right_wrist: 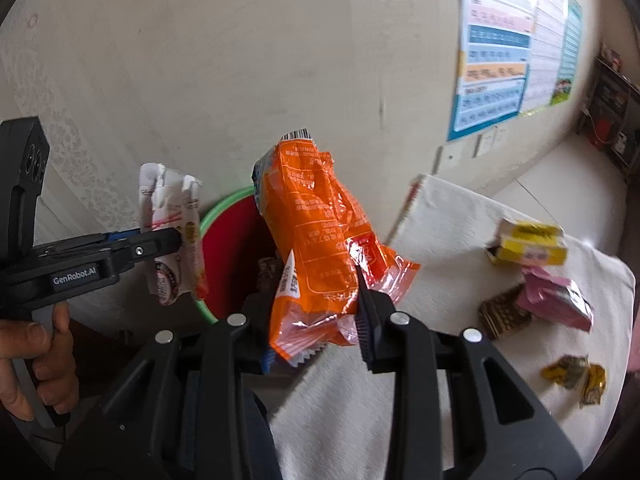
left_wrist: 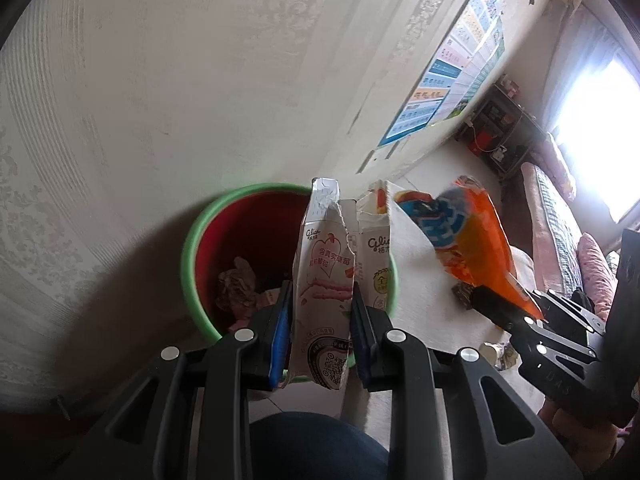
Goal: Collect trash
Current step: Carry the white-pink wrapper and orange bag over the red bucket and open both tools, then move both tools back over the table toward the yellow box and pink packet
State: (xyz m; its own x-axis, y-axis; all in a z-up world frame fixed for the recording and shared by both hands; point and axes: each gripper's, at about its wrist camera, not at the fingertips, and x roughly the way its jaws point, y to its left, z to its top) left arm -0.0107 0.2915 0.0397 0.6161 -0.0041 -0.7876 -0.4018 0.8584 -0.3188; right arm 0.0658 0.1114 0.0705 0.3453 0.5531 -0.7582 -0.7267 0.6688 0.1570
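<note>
My left gripper point(left_wrist: 320, 308) is shut on a torn white Glico snack box point(left_wrist: 324, 272) and holds it over the red bin with a green rim point(left_wrist: 192, 240). The box also shows in the right wrist view point(right_wrist: 172, 232), beside the bin point(right_wrist: 224, 248). My right gripper point(right_wrist: 320, 304) is shut on an orange snack bag point(right_wrist: 320, 248) and holds it just right of the bin, above the table edge. The bag shows in the left wrist view point(left_wrist: 472, 240) too. Crumpled trash point(left_wrist: 236, 284) lies inside the bin.
A white-clothed table point(right_wrist: 440, 240) carries a yellow box point(right_wrist: 528, 242), a pink packet point(right_wrist: 556, 296), a brown wrapper point(right_wrist: 502, 314) and gold wrappers point(right_wrist: 576, 376). A wall with a poster point(right_wrist: 496, 48) stands behind. A bed point(left_wrist: 560, 232) lies far right.
</note>
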